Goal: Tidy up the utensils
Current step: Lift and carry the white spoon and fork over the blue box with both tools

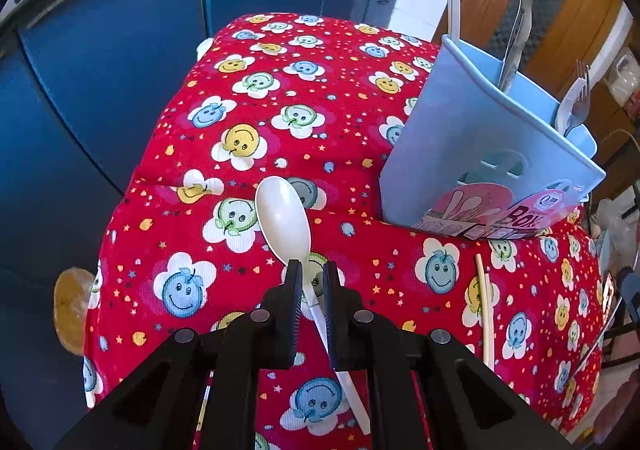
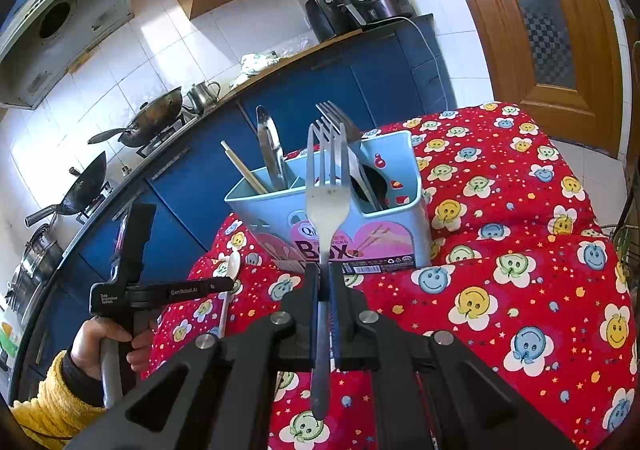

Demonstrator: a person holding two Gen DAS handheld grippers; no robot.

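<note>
The left gripper (image 1: 310, 270) is clenched on the handle of a white plastic spoon (image 1: 285, 218), bowl forward, held low over the cloth. The right gripper (image 2: 325, 270) is clamped on the handle of a metal fork (image 2: 327, 185), tines up, just in front of the utensil box.

Room: a kitchen with blue cabinets (image 2: 224, 169) along the far wall, white tiling, two woks (image 2: 156, 117) on a stove to the left, and a wooden door (image 2: 540, 29) to the right.

Surface: a red cloth (image 2: 520, 250) printed with smiley flowers covers the table.

The light blue utensil box (image 2: 396, 226) stands upright on the cloth and holds chopsticks, a knife and forks. A single chopstick (image 1: 486, 314) lies flat on the cloth near the box.
</note>
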